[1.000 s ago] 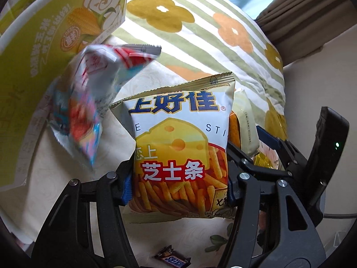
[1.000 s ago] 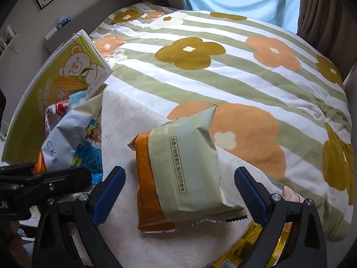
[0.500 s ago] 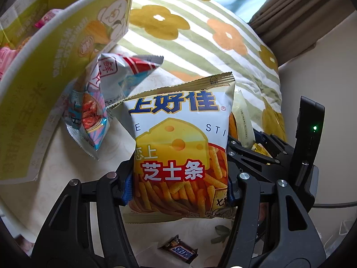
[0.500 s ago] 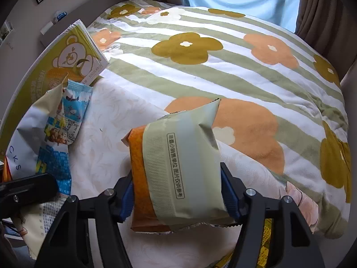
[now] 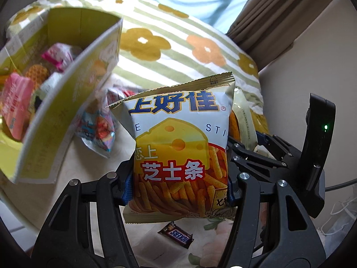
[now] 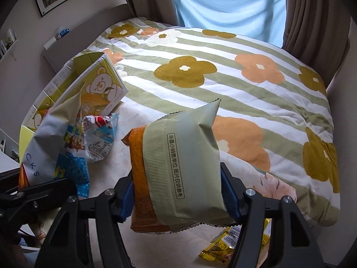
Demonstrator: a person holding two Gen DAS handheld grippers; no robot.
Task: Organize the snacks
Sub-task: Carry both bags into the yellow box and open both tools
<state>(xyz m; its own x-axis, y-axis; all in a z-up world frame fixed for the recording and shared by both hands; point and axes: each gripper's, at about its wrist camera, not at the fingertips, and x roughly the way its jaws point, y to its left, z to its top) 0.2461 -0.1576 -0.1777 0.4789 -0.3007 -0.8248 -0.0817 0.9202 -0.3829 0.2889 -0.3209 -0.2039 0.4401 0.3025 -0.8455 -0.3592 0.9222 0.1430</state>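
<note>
My left gripper [image 5: 178, 189] is shut on a yellow-and-white cheese stick bag [image 5: 178, 143] and holds it above the bed. My right gripper [image 6: 178, 197] is shut on an orange and pale green snack bag [image 6: 178, 169], lifted off the cover. The yellow bear-print carton [image 5: 67, 102] lies open at the left with several pink snack packs [image 5: 15, 107] inside; it also shows in the right wrist view [image 6: 98, 89]. A blue-and-red snack pack [image 5: 98, 129] lies beside the carton and shows in the right view [image 6: 101, 138].
A Snickers bar [image 5: 176, 234] lies on the cream cover below my left gripper. Yellow wrappers [image 6: 225, 243] lie near the bed's front edge. The flowered striped quilt [image 6: 223, 73] spreads behind. Curtains [image 6: 312, 13] and a wall bound the right side.
My right gripper has closed on the orange and green bag and lifted it. My left gripper has risen with the cheese stick bag; the carton's open inside now shows.
</note>
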